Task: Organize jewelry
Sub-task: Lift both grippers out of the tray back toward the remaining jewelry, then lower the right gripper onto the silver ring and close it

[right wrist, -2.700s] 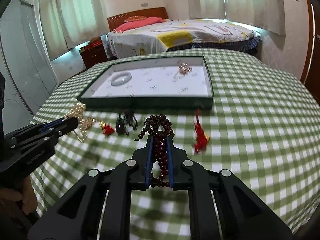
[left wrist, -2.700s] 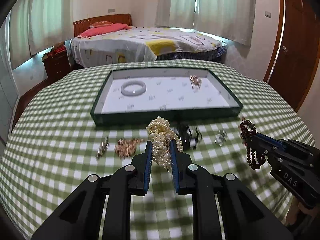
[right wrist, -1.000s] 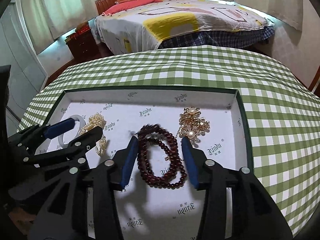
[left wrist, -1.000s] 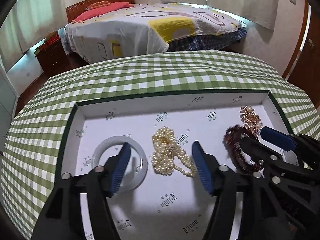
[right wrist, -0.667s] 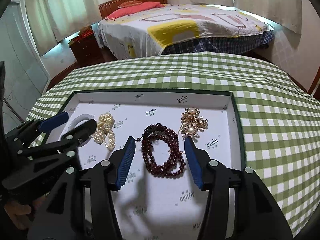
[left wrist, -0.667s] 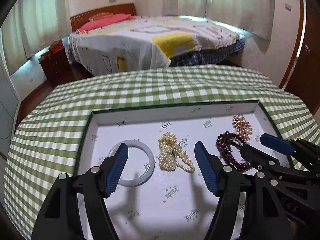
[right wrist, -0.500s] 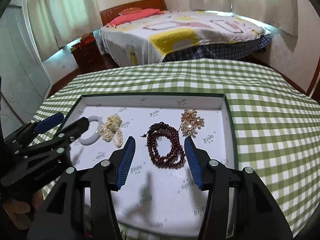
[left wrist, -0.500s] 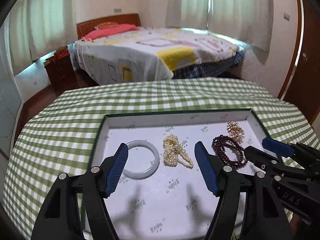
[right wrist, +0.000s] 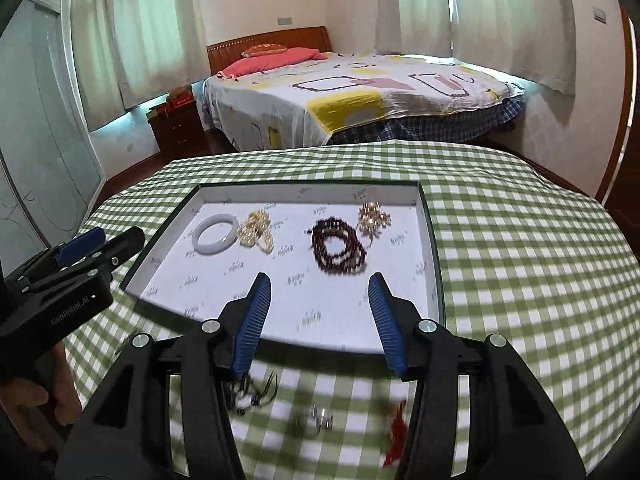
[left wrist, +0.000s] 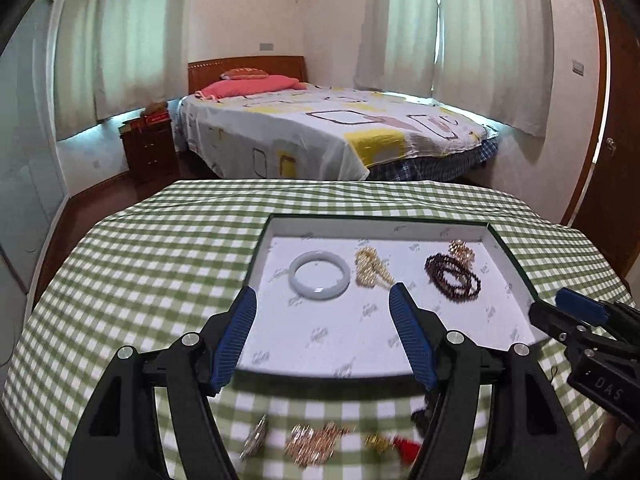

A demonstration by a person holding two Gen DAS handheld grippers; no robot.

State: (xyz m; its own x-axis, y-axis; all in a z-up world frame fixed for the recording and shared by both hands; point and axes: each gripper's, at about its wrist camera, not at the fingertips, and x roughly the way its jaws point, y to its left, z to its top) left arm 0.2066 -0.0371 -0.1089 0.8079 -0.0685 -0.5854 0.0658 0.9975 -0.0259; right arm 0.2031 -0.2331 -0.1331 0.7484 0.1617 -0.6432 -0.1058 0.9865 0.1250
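Note:
A green-edged tray point(left wrist: 516, 264) point(right wrist: 434, 240) with a white lining lies on the checked table. Inside it, left to right, lie a pale jade bangle point(left wrist: 319, 275) point(right wrist: 214, 234), a pearl strand point(left wrist: 372, 268) point(right wrist: 256, 232), a dark red bead bracelet point(left wrist: 452, 282) point(right wrist: 339, 250) and a gold brooch point(left wrist: 461, 249) point(right wrist: 372, 218). My left gripper point(left wrist: 323, 300) is open over the tray's near part, nothing between its fingers. My right gripper point(right wrist: 316, 284) is open too, empty, above the tray's near edge.
Loose pieces lie on the cloth before the tray: a silver clip point(left wrist: 254, 438), a gold chain heap point(left wrist: 316, 442), a red tassel point(right wrist: 396, 428), a black piece point(right wrist: 252, 392), a silver ring point(right wrist: 320, 416). A bed point(left wrist: 320, 132) stands behind the table.
Both grippers have pulled back and risen from the tray, leaving the pearls and red beads lying in it. The loose pieces in front of the tray have come into view.

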